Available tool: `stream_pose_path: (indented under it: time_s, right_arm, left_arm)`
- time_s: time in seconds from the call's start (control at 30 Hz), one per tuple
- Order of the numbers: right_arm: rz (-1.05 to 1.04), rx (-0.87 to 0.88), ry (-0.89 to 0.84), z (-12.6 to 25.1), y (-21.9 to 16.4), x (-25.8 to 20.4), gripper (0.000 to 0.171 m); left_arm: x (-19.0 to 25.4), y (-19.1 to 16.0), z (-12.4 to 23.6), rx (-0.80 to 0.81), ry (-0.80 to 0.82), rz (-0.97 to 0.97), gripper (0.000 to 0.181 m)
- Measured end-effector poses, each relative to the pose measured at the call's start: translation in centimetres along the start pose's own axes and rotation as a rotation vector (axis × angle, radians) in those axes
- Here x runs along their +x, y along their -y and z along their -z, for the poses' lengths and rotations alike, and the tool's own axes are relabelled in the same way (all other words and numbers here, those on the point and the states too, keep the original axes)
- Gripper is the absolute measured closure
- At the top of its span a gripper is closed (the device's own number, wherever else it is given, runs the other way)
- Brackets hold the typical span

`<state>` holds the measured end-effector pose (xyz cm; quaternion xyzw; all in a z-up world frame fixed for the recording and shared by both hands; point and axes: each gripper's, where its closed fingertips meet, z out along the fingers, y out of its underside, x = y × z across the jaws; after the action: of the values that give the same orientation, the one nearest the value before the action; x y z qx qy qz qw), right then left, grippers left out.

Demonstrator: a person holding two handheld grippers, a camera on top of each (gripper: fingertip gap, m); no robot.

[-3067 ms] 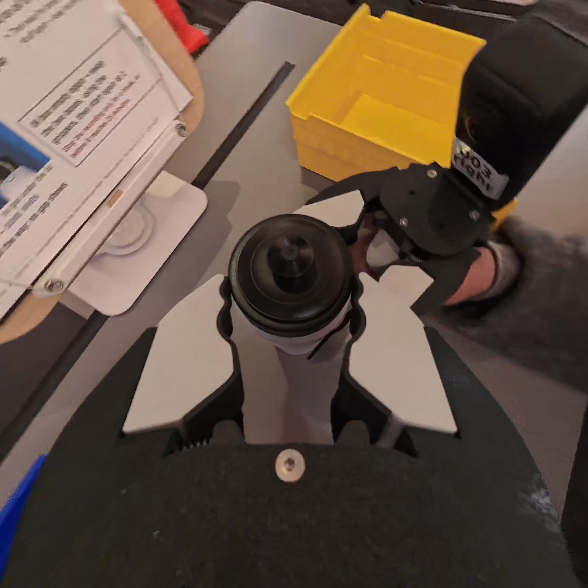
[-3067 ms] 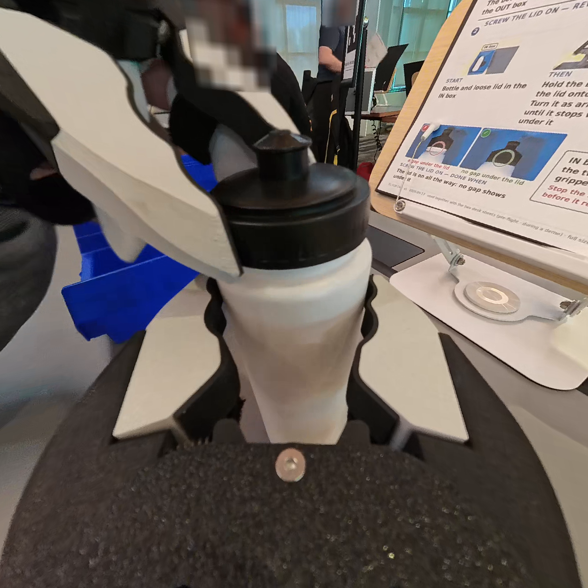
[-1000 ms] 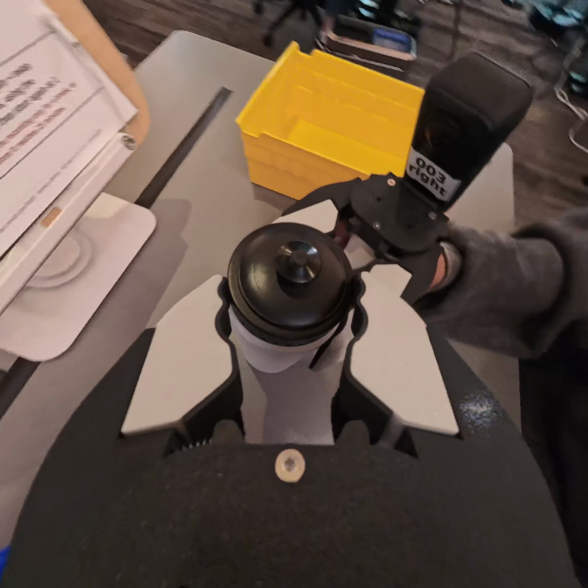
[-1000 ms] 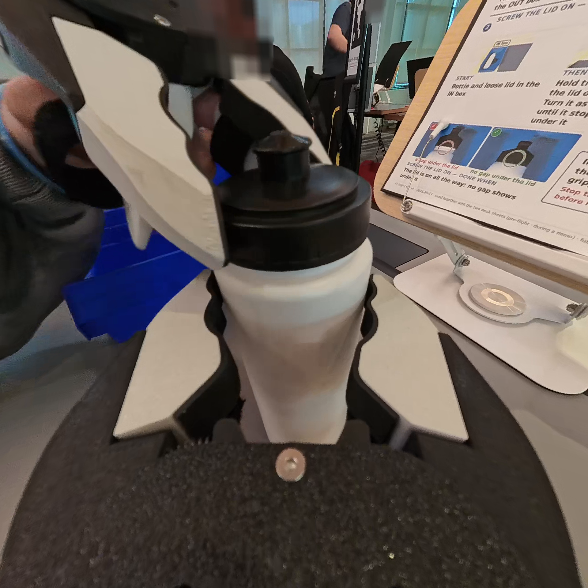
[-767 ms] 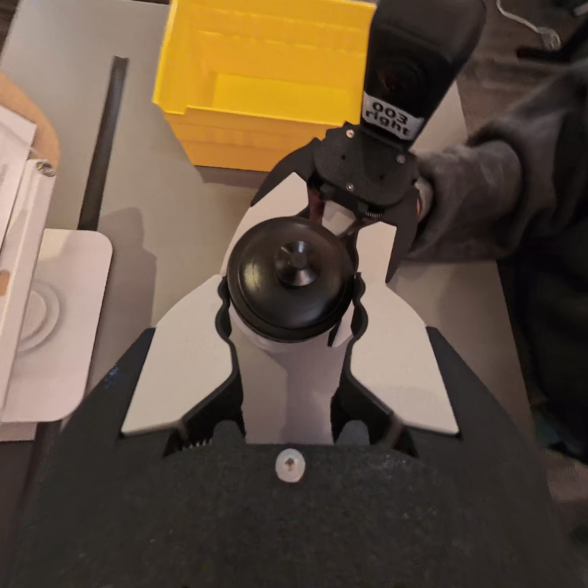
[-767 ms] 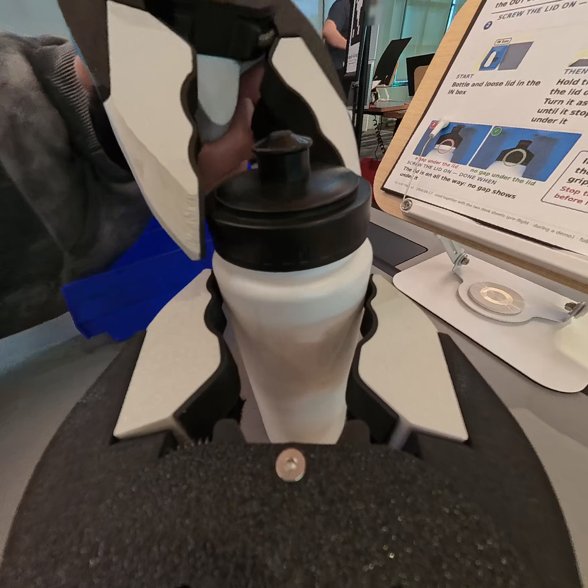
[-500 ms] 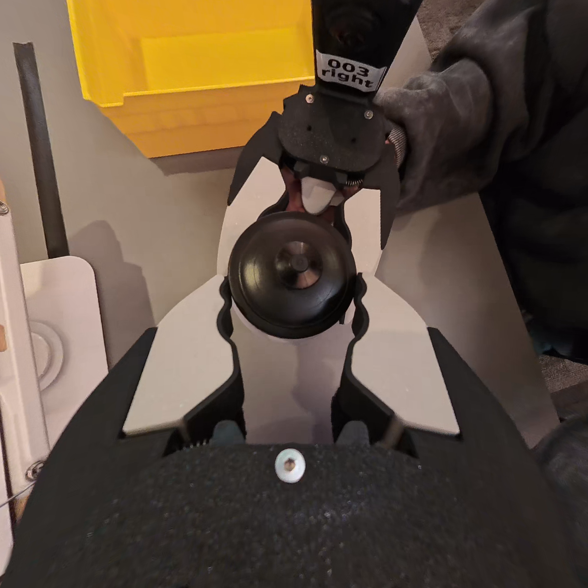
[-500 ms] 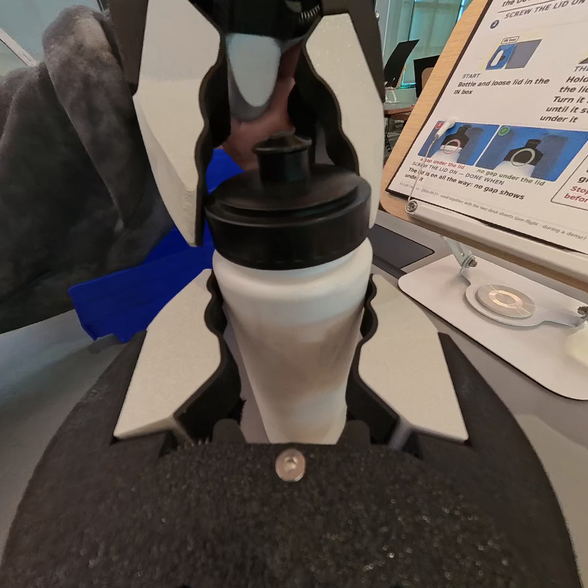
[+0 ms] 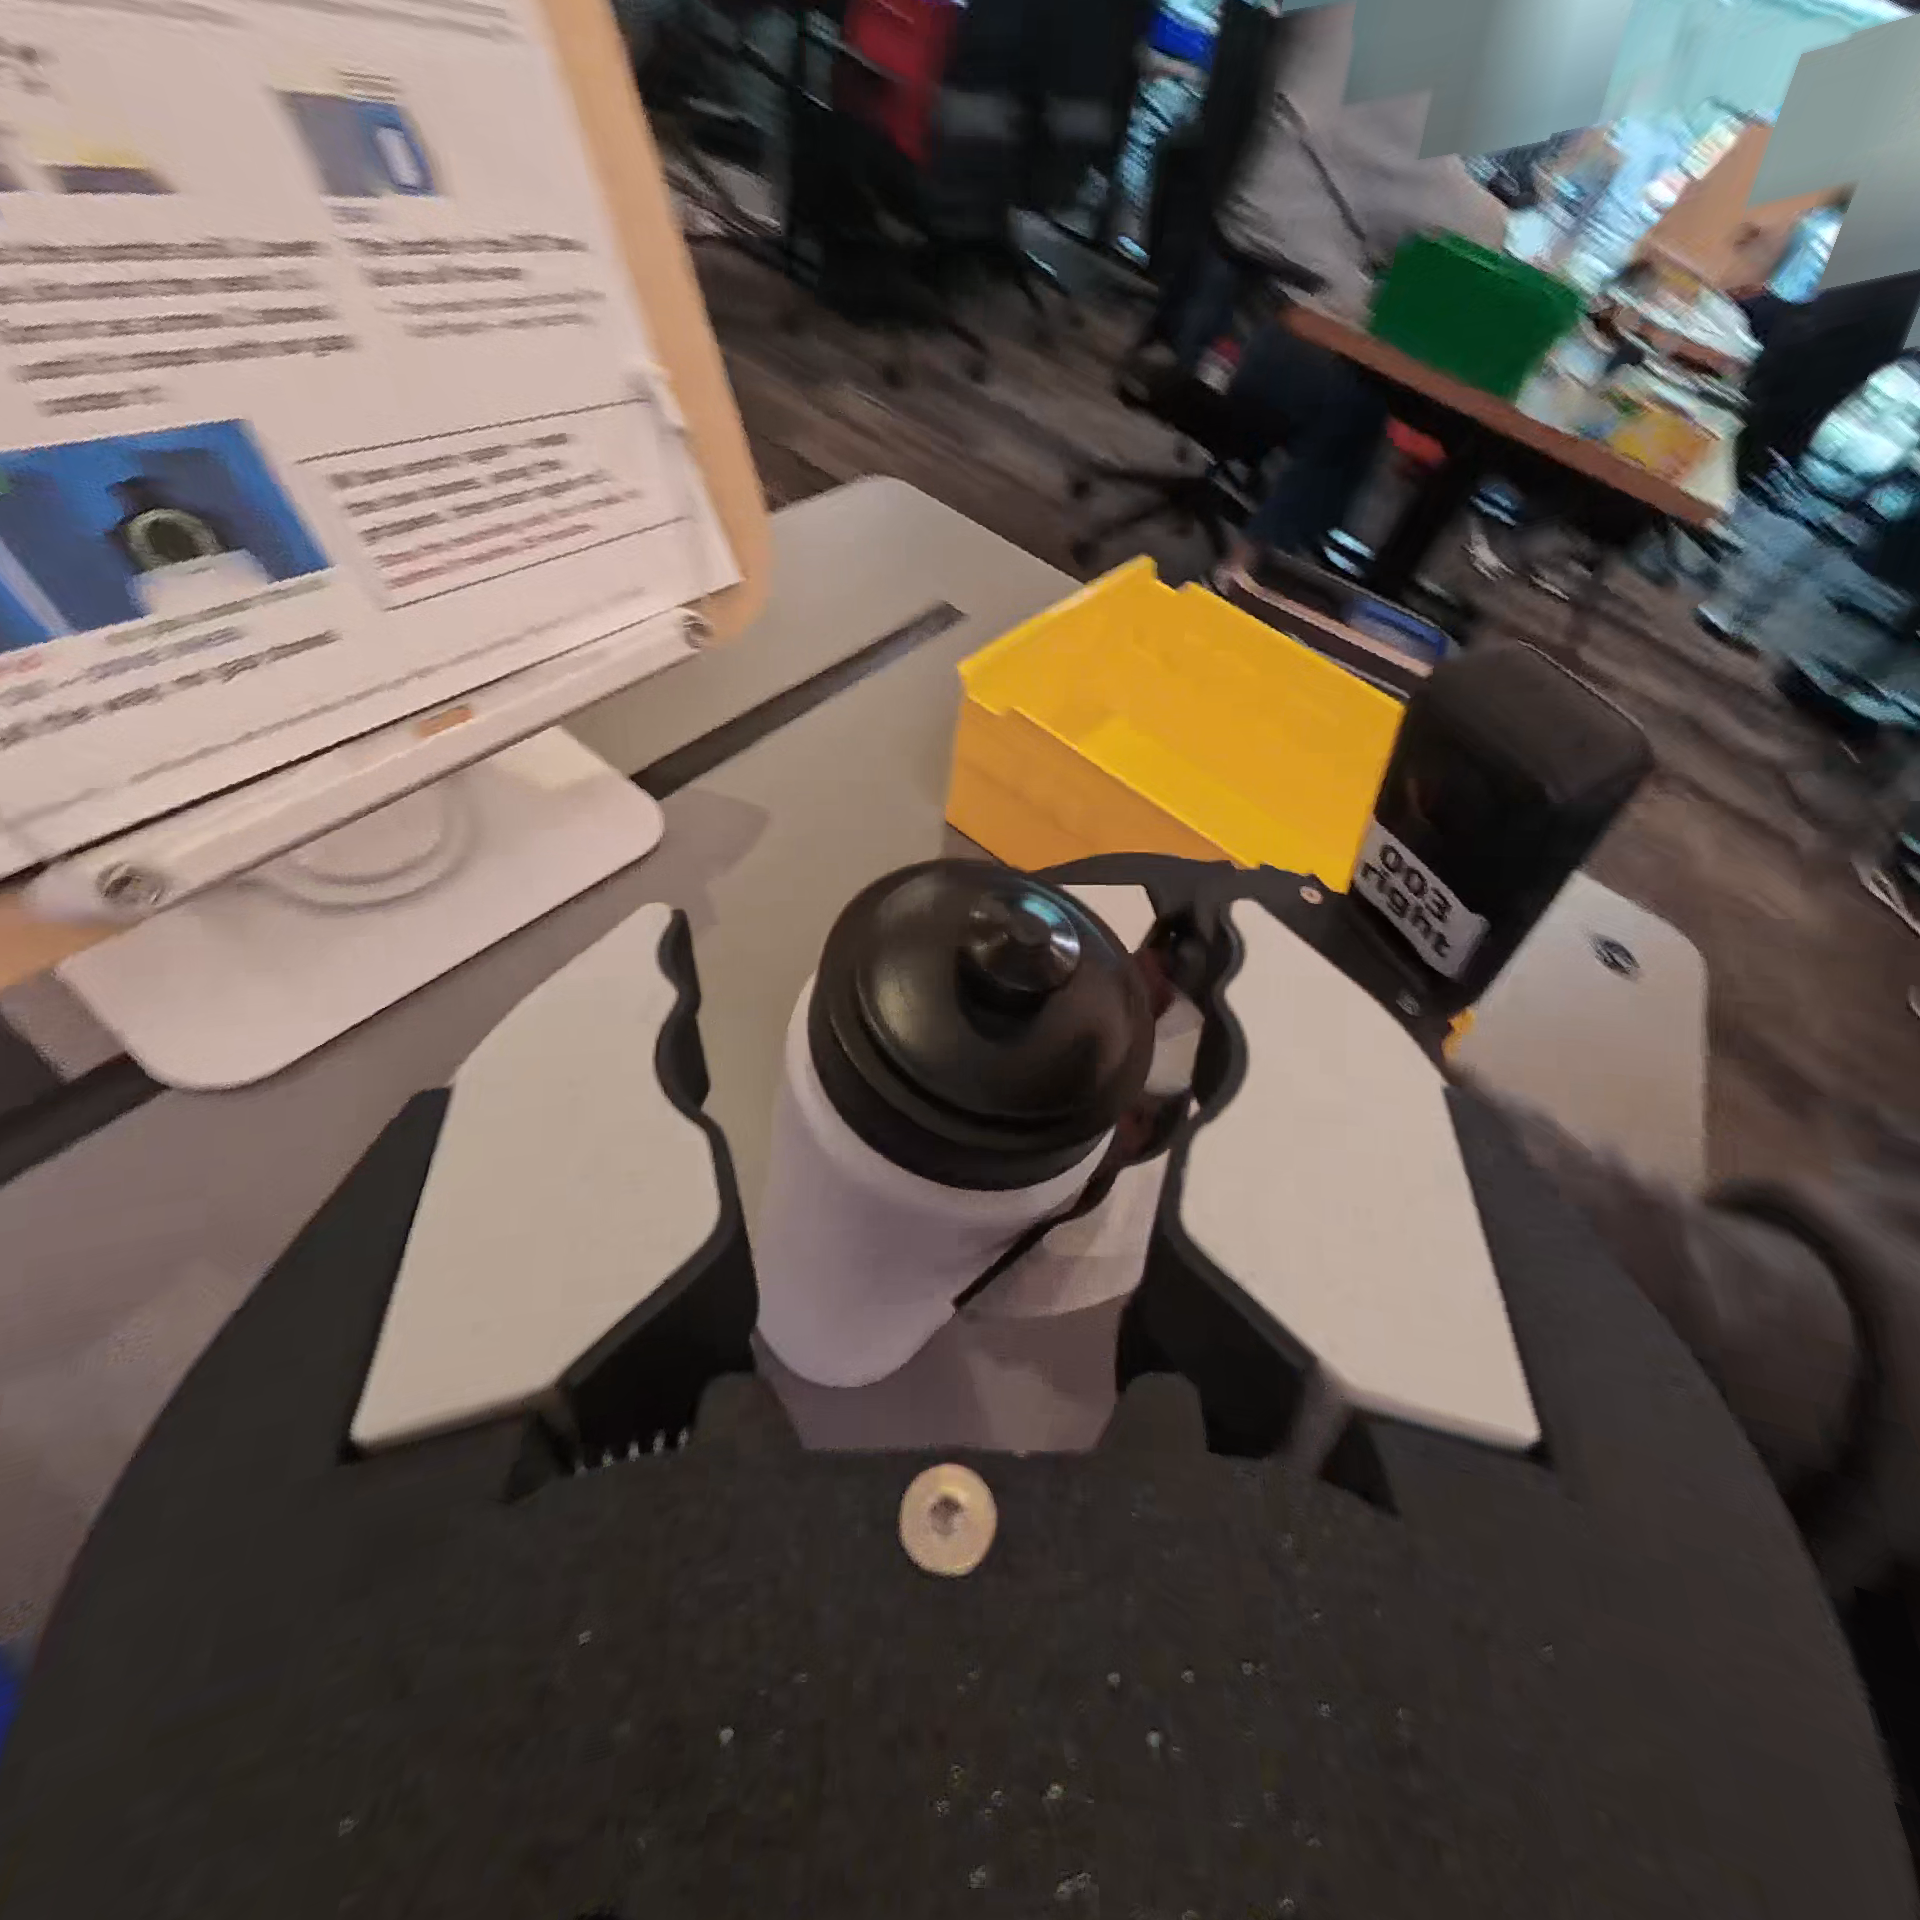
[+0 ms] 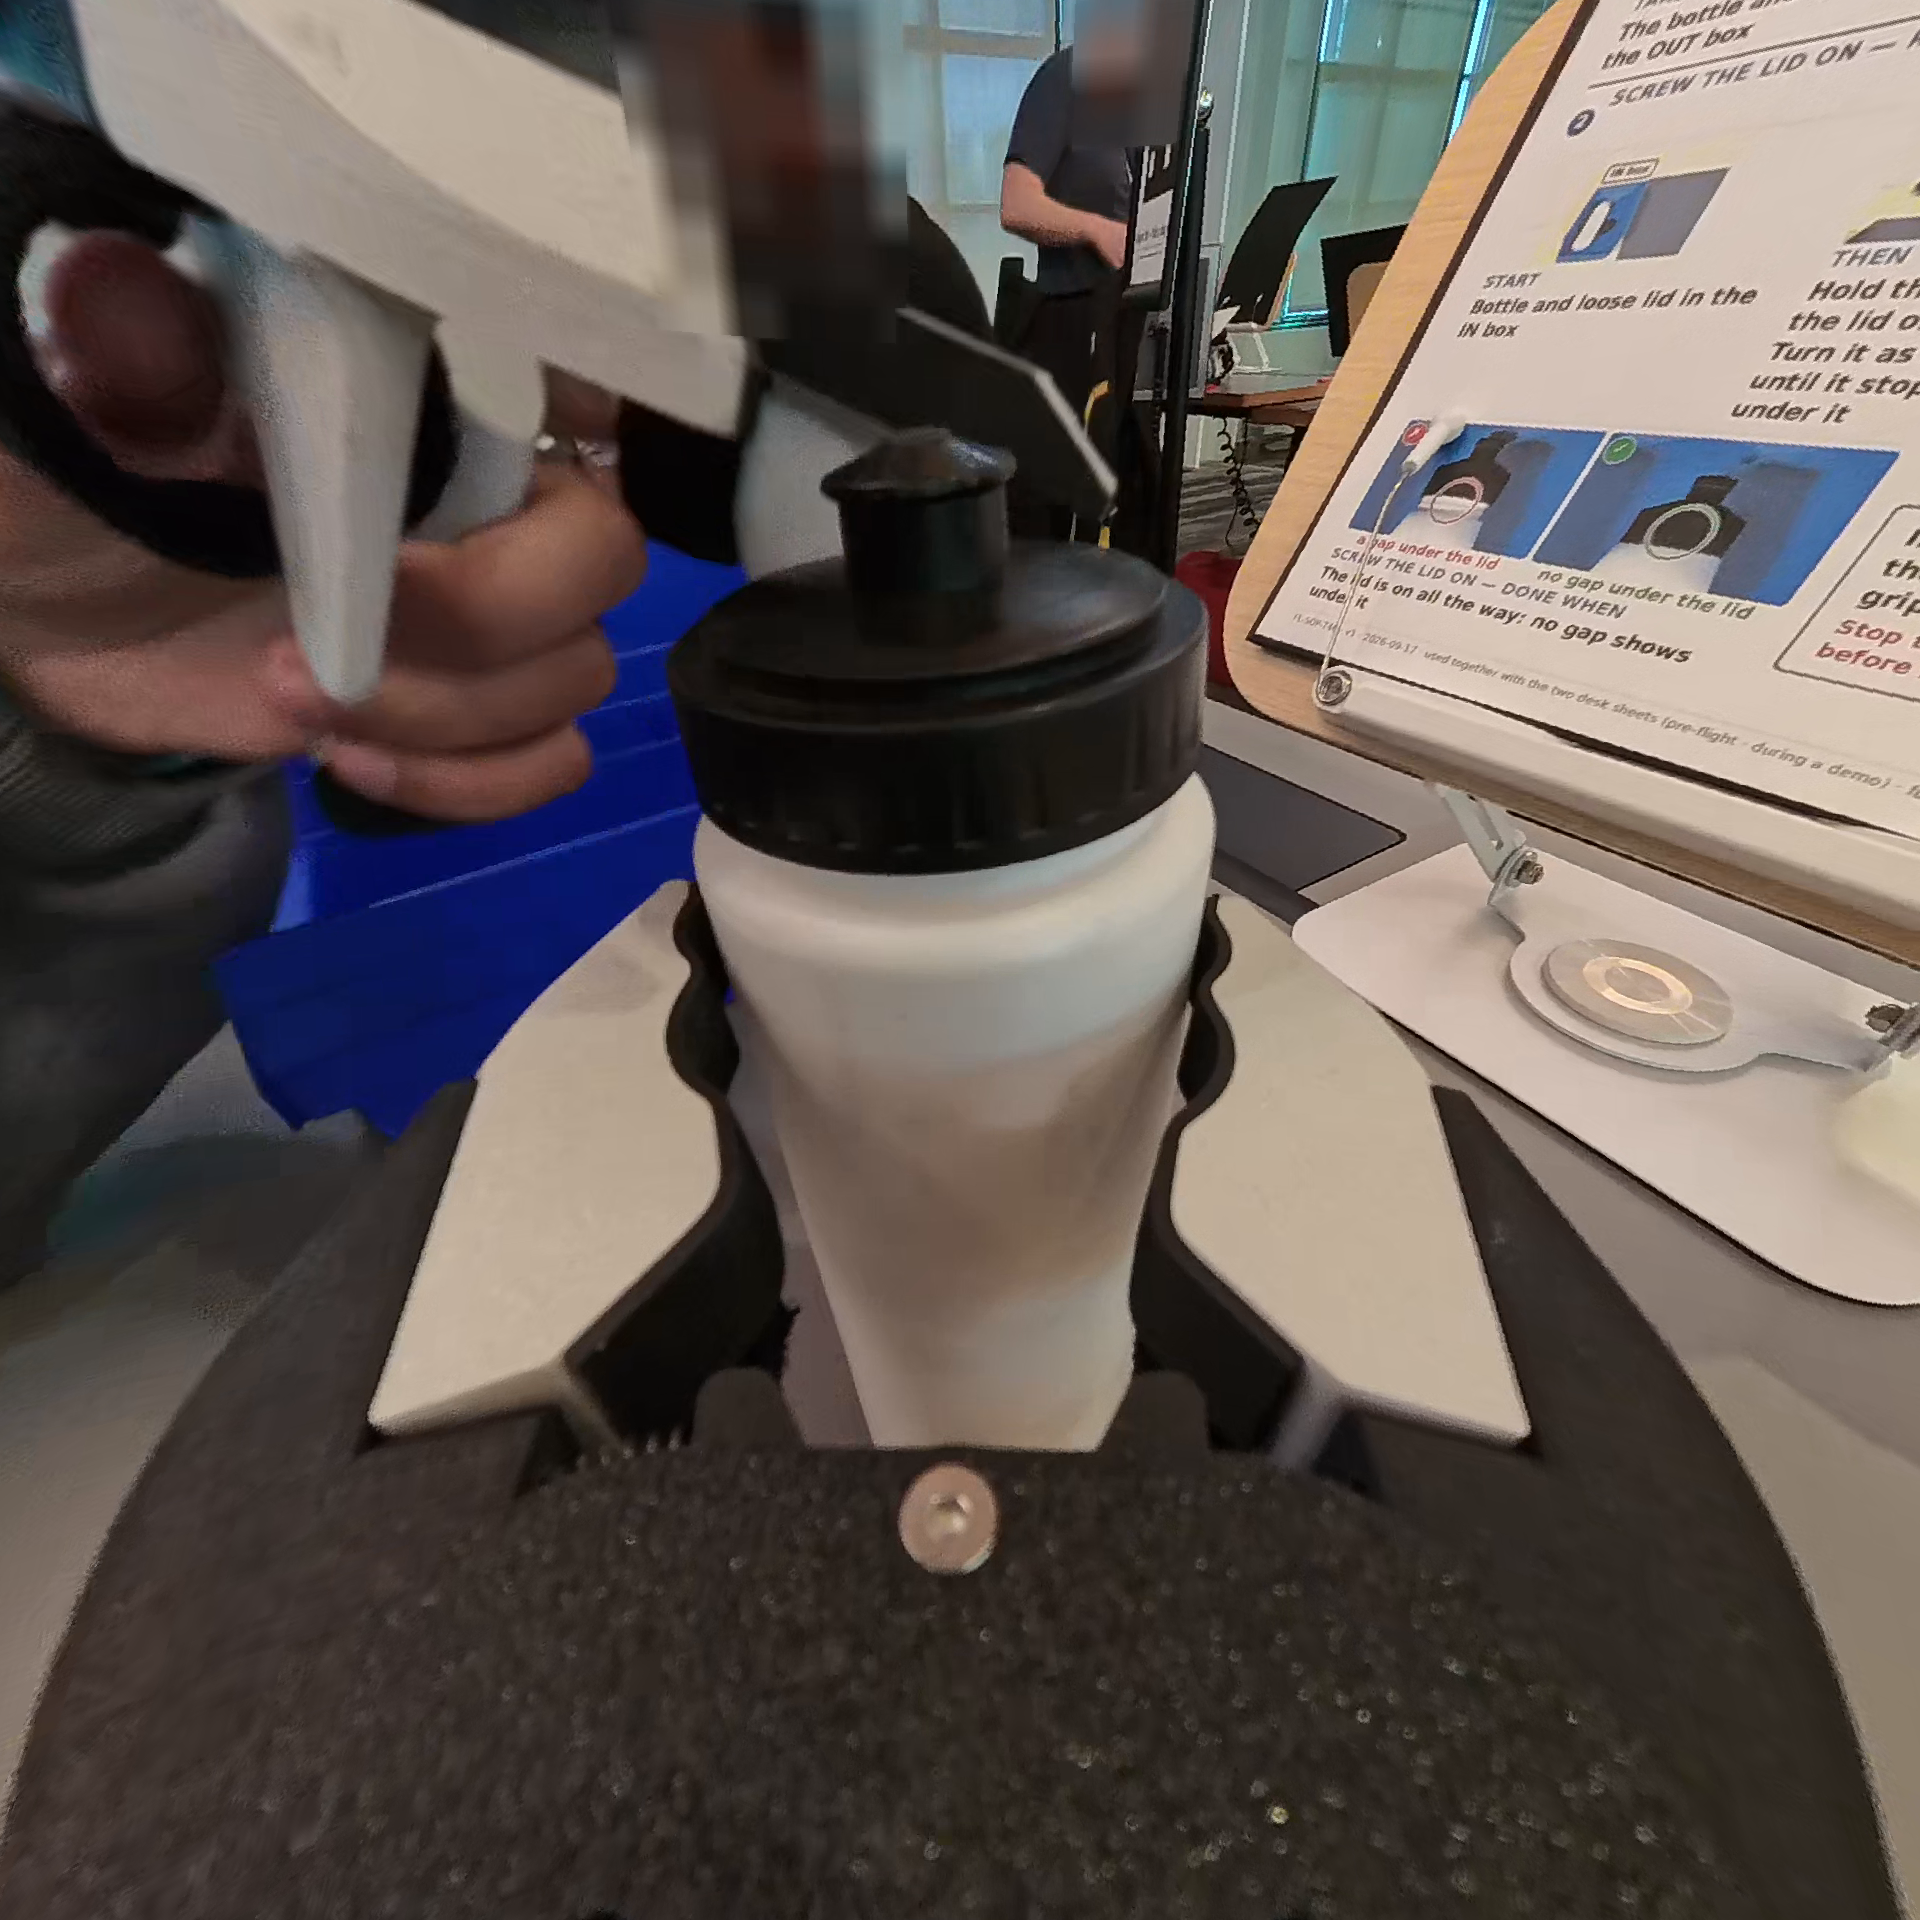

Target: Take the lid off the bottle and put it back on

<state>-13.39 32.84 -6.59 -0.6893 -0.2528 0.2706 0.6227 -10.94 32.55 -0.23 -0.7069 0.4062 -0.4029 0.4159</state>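
Note:
A white bottle (image 10: 956, 1091) stands upright with its black lid (image 10: 935, 727) on it. My right gripper (image 10: 951, 909) is shut on the bottle's body just under the lid. My left gripper (image 9: 945, 925) is open. Its jaws stand wide on either side of the lid (image 9: 977, 1029) with a gap at each side, and I look down on the bottle (image 9: 862, 1247) at a slant. In the right wrist view its white fingers (image 10: 468, 208) show blurred, above and left of the lid.
A yellow bin (image 9: 1164, 748) stands behind the bottle. A blue bin (image 10: 468, 935) is on the other side. An instruction board (image 9: 312, 416) on a white base (image 9: 364, 935) stands close by. A hand (image 10: 468, 644) holds the left gripper, and a grey sleeve (image 9: 1714, 1351) is at the right.
The left gripper turned around the lid while shut on it, then opened, let go and tilted back. The right gripper has kept its hold on the bottle.

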Motion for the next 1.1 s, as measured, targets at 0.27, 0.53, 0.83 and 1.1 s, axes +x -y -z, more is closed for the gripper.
stream_pose_path:
  time_s: [0.27,0.53,0.83,1.1]
  right_arm:
    - [-0.001,0.001,-0.012,0.0,0.0,0.1,0.086]
    - [0.013,-0.024,-0.024,0.1,-0.1,0.0,0.086]
    - [0.022,-0.021,0.009,0.0,-0.1,-0.4,0.086]
    - [0.027,-0.013,0.054,0.0,0.0,-0.9,0.086]
  left_arm:
    - [-0.1,-2.1,-0.8,0.044,0.338,0.029,0.104]
    - [0.1,-2.4,-0.8,-0.046,0.299,-0.022,0.109]
    - [0.7,-2.9,-0.4,-0.146,0.032,-0.169,0.108]
    - [1.2,-3.5,0.2,-0.286,-0.332,-0.349,0.109]
